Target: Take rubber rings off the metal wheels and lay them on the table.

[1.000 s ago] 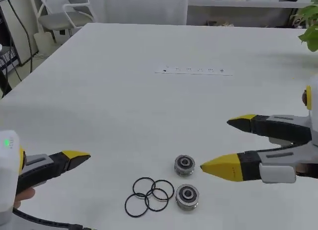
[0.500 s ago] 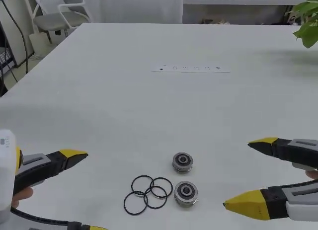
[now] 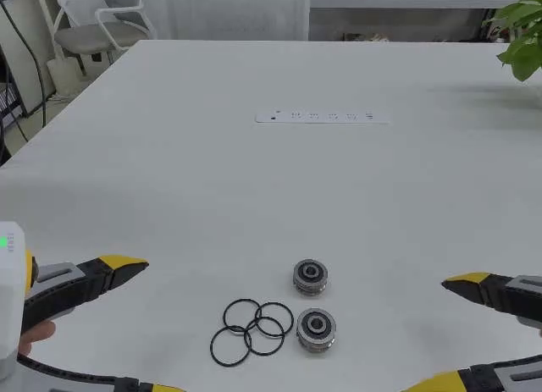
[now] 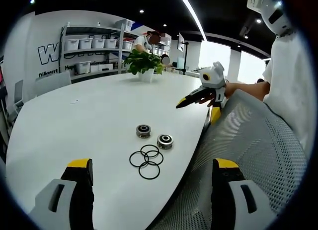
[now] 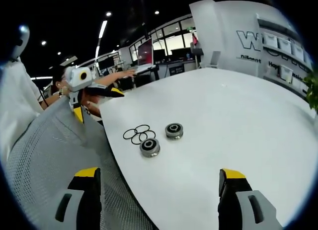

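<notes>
Left gripper (image 3: pixel 151 327): seen at the lower left of the head view, with its jaws spread wide and nothing held between them.
Right gripper (image 3: pixel 434 333): seen at the lower right of the head view, with its jaws likewise parted and empty.
Rubber rings (image 3: pixel 252 331): four thin black rings are laid flat on the table (image 3: pixel 254 180) in one overlapping cluster, at the bottom centre of the head view.
Far wheel (image 3: pixel 311 276): set flat with the hub facing up, above and to the right of the cluster and apart from it.
Near wheel (image 3: pixel 317 328): set flat just right of the rings. Whether the closest ring is touched cannot be told.
Why the rings lie so: they are gathered in one patch beside the wheels, judged a way of keeping finished pieces together and off the metal.
Why the grippers are held so: both are kept out to the sides with the work between them, so the parts are left unobstructed to the headset camera.
Task stage: judged done or nearly so. Whether a ring is left in either wheel's groove cannot be made out at this size.
Surroundings: a socket strip (image 3: pixel 322 117) is set into the table at upper centre, and a plant (image 3: pixel 518 38) is seen at the upper right.
</notes>
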Motion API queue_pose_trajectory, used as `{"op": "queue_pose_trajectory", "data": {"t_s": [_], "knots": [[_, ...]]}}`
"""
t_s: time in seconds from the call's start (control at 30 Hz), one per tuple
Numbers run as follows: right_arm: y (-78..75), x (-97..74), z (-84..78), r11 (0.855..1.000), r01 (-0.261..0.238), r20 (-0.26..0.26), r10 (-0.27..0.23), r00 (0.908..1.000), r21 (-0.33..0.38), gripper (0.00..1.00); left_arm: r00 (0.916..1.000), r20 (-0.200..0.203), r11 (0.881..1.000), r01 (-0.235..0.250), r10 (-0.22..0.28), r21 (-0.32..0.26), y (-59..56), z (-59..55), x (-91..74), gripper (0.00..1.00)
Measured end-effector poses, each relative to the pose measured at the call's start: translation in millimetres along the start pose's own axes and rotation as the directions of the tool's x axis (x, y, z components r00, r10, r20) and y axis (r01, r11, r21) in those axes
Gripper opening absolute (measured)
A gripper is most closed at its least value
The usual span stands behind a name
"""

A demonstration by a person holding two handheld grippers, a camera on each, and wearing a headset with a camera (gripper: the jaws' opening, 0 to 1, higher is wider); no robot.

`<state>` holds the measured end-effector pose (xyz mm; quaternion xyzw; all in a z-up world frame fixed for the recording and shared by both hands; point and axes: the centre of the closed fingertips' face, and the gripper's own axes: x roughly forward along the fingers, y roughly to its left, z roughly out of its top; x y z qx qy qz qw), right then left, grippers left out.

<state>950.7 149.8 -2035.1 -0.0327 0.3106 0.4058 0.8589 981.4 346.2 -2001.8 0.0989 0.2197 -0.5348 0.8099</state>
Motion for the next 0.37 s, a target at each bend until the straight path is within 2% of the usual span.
{"op": "queue_pose_trajectory", "data": {"t_s": [0.37], "knots": [[-1.0,-0.8,-7.3,1.0,0.013,-0.018,-0.013,0.9998,0.009,0.97,1.0,-0.006,1.0,-0.003,0.003,0.003,-0.2,-0.4,-0.2,0.99]]}}
